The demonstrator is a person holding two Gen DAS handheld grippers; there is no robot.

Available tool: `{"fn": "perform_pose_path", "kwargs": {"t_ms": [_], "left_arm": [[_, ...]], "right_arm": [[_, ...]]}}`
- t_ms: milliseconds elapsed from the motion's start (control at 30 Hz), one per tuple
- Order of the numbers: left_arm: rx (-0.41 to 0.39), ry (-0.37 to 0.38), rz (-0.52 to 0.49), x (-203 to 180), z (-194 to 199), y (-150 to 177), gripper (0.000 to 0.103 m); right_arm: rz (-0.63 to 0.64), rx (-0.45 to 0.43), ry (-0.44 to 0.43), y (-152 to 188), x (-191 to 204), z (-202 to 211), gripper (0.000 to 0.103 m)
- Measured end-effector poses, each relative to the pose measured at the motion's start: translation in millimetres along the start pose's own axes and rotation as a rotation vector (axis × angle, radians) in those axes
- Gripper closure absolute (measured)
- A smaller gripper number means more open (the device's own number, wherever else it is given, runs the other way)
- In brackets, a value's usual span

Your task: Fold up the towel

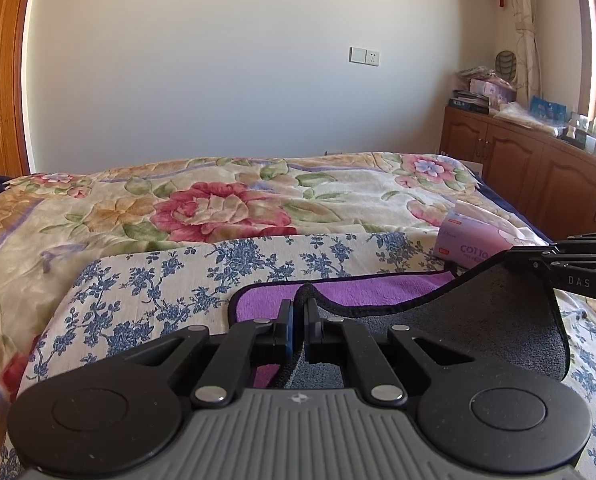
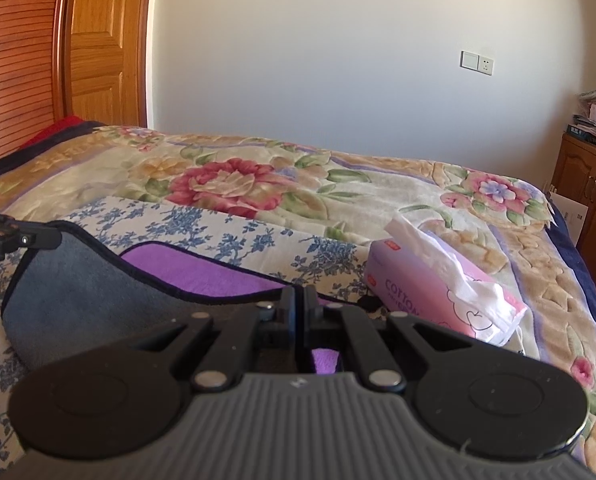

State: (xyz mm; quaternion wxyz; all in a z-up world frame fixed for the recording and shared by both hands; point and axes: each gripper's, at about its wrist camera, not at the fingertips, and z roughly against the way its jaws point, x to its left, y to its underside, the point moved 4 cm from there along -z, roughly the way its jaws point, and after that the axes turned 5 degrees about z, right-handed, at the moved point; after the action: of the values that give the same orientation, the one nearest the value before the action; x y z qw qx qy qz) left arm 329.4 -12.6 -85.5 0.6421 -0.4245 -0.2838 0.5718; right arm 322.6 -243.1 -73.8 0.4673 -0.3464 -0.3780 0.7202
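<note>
Both grippers, left (image 1: 298,312) & right (image 2: 298,300), pinch towel (image 1: 478,320) edge (grey side up).

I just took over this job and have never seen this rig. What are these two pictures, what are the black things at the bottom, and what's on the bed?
Each picture comes from a camera on a hand-held claw, looking forward along its fingers. In the left wrist view, the left claw is shut on the towel's black-trimmed edge. In the right wrist view, the right claw is shut on the same edge. Each claw shows at the side of the other's view. The towel, purple on one face and grey on the other, hangs lifted between them over a blue-flowered cloth on the floral blanket. A pink tissue box sits nearby.
</note>
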Motion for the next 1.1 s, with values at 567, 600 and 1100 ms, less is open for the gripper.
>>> {"fn": "perform_pose_path", "kwargs": {"t_ms": [567,600,1100], "left_arm": [[-0.026,0.002,-0.001,5,-20,-15,0.097],[-0.029,0.002,-0.002,5,-21,-16,0.097],[-0.036,-0.002,-0.045,10,-47,-31,0.097]], "right_arm": [[0.004,-0.012,0.014,-9,-12,-21,0.099],[0.005,-0.012,0.014,-9,-12,-23,0.099],[0.016,-0.036,0.033,-12,-21,-39,0.099]]}}
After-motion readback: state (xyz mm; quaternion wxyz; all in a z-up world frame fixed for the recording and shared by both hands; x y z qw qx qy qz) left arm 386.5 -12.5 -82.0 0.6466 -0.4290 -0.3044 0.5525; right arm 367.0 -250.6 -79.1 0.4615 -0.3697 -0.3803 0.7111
